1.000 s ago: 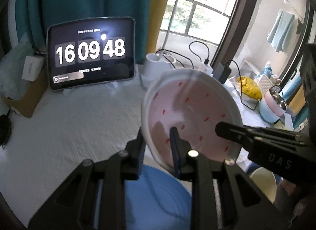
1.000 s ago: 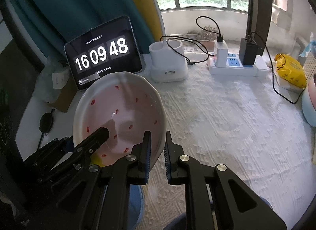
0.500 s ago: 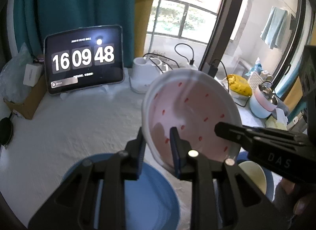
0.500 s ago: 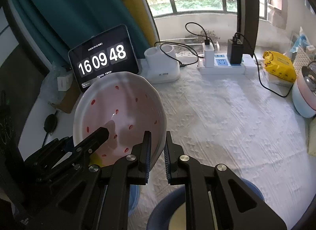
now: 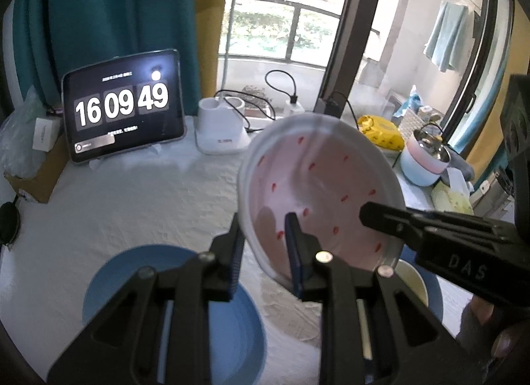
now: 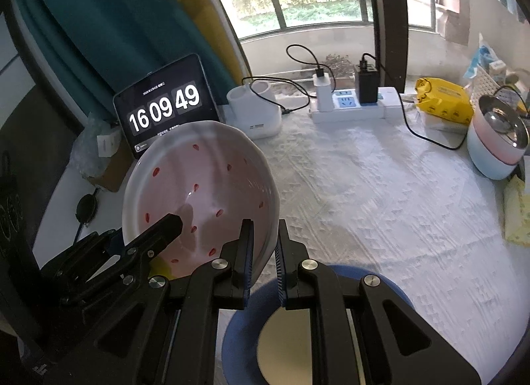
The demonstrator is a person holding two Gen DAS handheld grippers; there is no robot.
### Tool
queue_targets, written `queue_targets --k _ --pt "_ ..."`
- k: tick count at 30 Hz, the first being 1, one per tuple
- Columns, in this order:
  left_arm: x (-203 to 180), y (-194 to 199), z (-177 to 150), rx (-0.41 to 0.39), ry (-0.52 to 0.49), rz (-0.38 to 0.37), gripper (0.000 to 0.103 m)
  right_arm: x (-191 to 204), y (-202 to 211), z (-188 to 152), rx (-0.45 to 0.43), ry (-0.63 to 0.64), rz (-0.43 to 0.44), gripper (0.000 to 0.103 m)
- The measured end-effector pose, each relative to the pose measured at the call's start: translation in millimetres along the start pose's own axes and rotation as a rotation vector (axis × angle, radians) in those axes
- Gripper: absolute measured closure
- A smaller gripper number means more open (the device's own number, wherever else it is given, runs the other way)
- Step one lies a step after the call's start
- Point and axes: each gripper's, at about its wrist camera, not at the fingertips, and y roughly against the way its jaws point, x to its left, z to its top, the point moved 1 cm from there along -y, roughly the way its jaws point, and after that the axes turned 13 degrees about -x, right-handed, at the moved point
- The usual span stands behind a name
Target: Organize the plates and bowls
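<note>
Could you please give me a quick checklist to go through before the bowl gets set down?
1. Left gripper clamps the pink bowl rim: ok.
2. Right gripper clamps the opposite rim: ok.
3. Bowl off the table: ok.
4. Bowl level: not ok, tilted.
5. Blue plate bare where visible: ok.
6. Other blue plate free: not ok, a cream dish sits in it.

The pink bowl (image 6: 202,193) looks like glossy glazed ceramic, smooth, catching a small highlight. The table cloth (image 6: 364,193) is white woven fabric, matt with a raised rough texture. Both grippers' fingers (image 5: 294,252) are matt black plastic with ribbed blue pads and shiny metal screws. The blue plate (image 5: 109,282) appears smooth and satin
</note>
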Motion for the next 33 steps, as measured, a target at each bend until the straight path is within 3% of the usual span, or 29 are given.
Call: queue_targets --k 33 --pt "-76 13 -31 0.049 -0.096 -0.068 0.078 -60 55 -34 -0.033 -0.082 -0.045 0.09"
